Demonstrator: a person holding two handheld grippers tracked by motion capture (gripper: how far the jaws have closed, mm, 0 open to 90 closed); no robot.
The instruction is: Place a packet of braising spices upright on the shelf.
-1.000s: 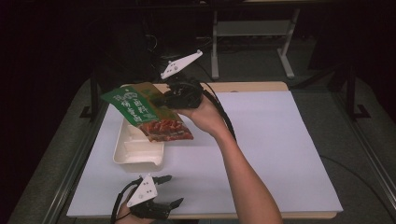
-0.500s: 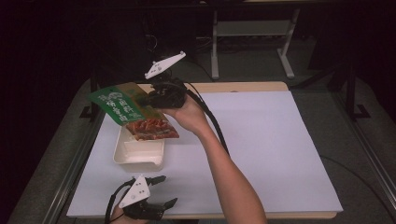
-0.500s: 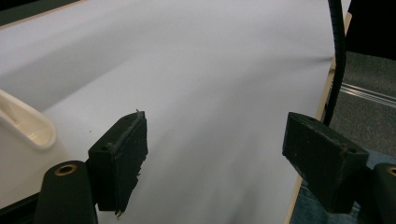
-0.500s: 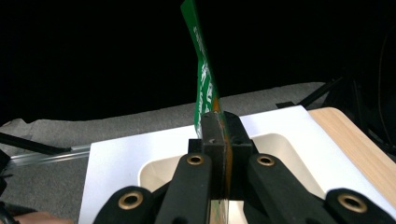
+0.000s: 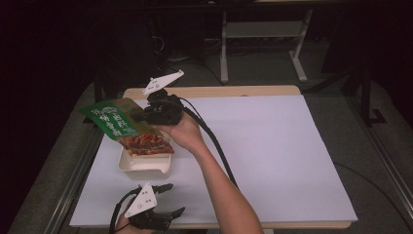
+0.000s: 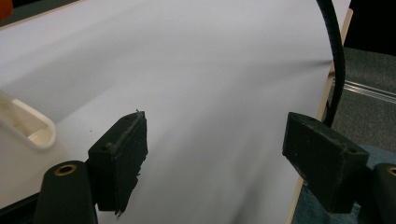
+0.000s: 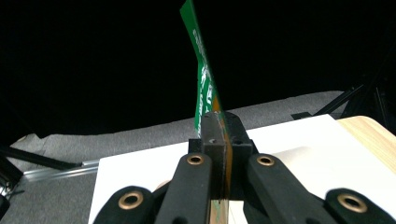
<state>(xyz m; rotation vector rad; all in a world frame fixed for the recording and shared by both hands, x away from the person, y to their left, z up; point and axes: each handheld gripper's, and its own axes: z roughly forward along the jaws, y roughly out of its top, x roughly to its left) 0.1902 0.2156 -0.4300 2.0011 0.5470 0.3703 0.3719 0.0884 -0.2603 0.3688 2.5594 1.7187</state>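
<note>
High view: nearest, the left gripper [image 5: 168,200] rests at the desk [image 5: 272,161] edge, jaws spread and holding nothing. Just beyond sits a cream tray [image 5: 145,163]. Above the tray, the right gripper [image 5: 142,116] pinches a green snack packet [image 5: 117,122], jaws pressed together on it.

White sheet [image 5: 272,146] covers wooden table [image 5: 234,91]; metal stand [image 5: 263,29] behind.

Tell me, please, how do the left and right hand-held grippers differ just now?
The left hand-held gripper is open with nothing between its jaws; the right hand-held gripper is shut on the green snack packet. The left sits low at the table's near edge, the right is raised above the white tray. Both have black jaws.
</note>
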